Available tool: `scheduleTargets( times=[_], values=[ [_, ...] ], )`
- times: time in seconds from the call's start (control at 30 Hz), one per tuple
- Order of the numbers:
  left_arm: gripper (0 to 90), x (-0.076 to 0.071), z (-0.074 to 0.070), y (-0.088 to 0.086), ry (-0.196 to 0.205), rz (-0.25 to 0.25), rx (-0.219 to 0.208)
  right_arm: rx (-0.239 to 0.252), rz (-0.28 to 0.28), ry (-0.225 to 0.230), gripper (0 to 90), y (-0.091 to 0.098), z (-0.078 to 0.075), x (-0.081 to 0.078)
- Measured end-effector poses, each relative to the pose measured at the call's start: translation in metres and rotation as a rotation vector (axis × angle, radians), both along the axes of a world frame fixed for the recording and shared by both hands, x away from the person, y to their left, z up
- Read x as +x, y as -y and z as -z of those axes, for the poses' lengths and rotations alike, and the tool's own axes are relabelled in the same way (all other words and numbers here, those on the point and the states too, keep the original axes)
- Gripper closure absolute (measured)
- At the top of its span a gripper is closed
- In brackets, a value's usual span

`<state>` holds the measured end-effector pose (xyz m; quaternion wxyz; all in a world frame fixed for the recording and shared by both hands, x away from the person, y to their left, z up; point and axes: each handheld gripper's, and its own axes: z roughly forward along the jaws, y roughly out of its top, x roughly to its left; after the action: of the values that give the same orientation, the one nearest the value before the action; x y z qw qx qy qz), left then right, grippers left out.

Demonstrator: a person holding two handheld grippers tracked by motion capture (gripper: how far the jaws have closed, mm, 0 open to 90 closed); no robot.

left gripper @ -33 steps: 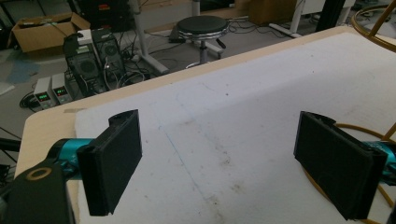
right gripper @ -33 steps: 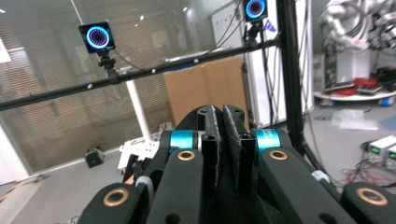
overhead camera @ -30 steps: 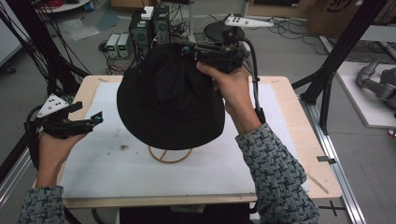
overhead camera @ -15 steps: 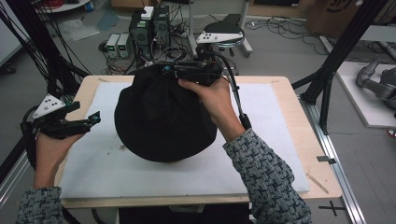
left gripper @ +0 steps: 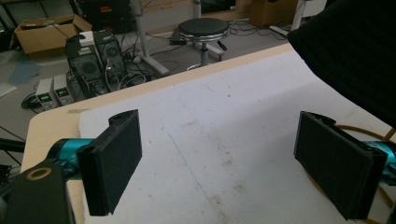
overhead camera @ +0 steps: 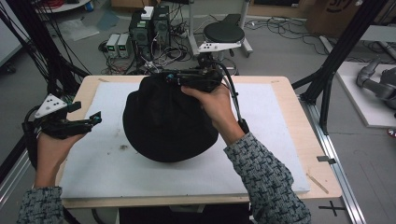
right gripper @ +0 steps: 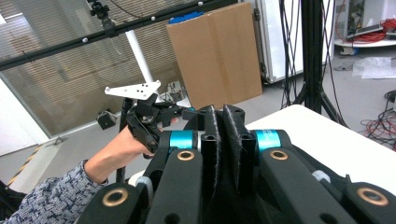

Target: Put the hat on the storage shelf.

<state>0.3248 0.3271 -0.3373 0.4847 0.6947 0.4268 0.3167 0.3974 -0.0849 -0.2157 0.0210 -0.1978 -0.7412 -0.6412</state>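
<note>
near the table's (overhead camera: 299, 154) left edge the left gripper (overhead camera: 95, 119) hovers with its jaws wide apart, nothing between them, well clear of the black hat (overhead camera: 168, 123). the hat sits on the white mat (overhead camera: 102, 168) around the middle, reaching toward the far edge. there the right gripper (overhead camera: 170, 78) is clamped tight on the hat's far rim, black fabric pinched between its pads.

Wooden table (overhead camera: 299, 121) under white foam pad (overhead camera: 107, 163); black hat (overhead camera: 168, 121) seemingly resting there.
</note>
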Motion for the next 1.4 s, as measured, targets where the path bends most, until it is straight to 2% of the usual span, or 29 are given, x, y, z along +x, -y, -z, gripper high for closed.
scheduleTargets(
  times=[0.1, 0.2, 0.57, 0.93, 1.4],
  values=[
    [15.5, 0.000, 0.001, 0.000, 0.000, 0.001, -0.002, -0.013, -0.001, -0.009, 85.7, 0.000, 0.002, 0.001],
    [15.5, 0.000, 0.000, 0.000, 0.000, 0.003, -0.001, -0.016, -0.001, -0.005, 85.4, -0.001, 0.002, 0.000],
    [15.5, -0.001, 0.000, 0.001, 0.002, 0.006, 0.000, -0.072, 0.016, 0.002, 85.3, -0.002, 0.004, 0.000],
    [15.5, 0.001, 0.001, 0.002, -0.003, 0.008, 0.003, -0.092, 0.027, -0.020, 85.2, 0.001, 0.021, 0.004],
    [15.5, 0.000, 0.001, 0.002, 0.000, 0.011, 0.000, -0.146, 0.027, 0.001, 84.6, -0.006, 0.024, 0.001]
  ],
)
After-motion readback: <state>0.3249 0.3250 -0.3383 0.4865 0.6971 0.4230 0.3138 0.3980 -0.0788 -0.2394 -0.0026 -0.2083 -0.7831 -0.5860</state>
